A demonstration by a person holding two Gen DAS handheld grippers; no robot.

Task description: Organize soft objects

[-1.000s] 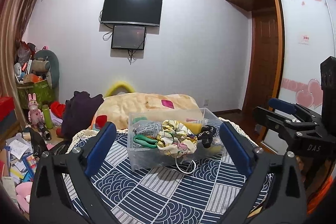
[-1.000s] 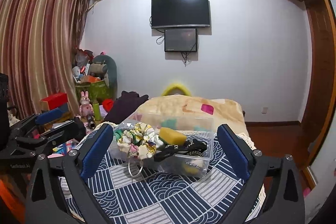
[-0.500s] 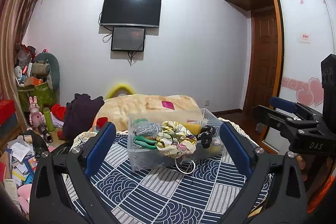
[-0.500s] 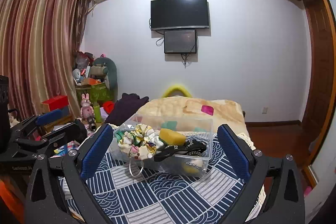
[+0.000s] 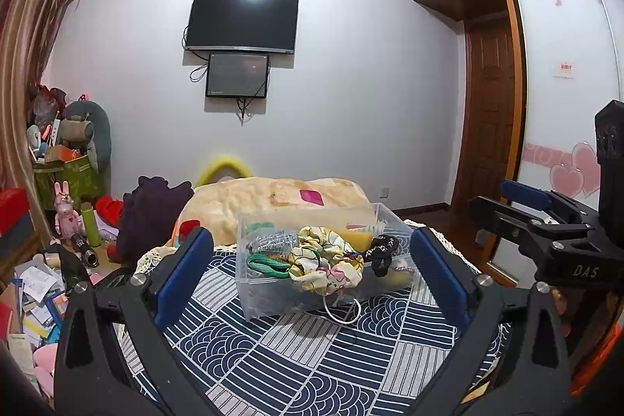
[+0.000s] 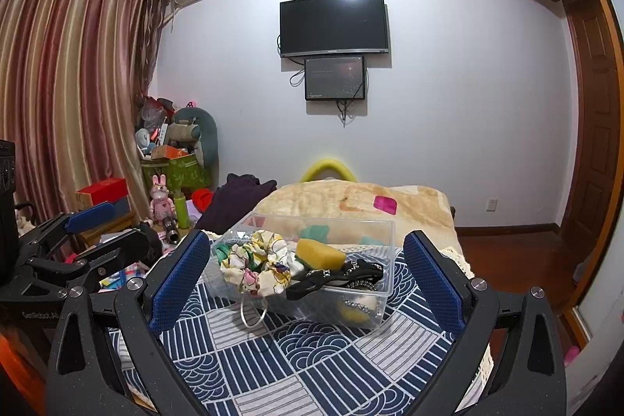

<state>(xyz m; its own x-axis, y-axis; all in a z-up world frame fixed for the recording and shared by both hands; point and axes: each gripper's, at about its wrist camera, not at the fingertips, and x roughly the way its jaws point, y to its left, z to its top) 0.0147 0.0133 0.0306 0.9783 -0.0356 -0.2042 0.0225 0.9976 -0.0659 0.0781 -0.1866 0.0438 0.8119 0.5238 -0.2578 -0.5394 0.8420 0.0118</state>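
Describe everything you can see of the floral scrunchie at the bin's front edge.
The floral scrunchie is cream fabric printed with yellow, pink and green blooms, gathered into ruffles. It lies piled in the clear plastic bin, spilling over the near rim, beside a green cord and a yellow sponge. No tongs touch it.

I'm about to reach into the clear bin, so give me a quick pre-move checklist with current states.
1. Left claw open, empty: ok.
2. Right claw open, empty: ok.
3. Clear plastic bin flat on the navy patterned cloth: ok.
4. Floral fabric scrunchie on top, reachable: ok.
5. White cord loop hanging over the bin's front wall, snag risk: not ok.
6. Items beneath the yellow sponge block: cannot tell.
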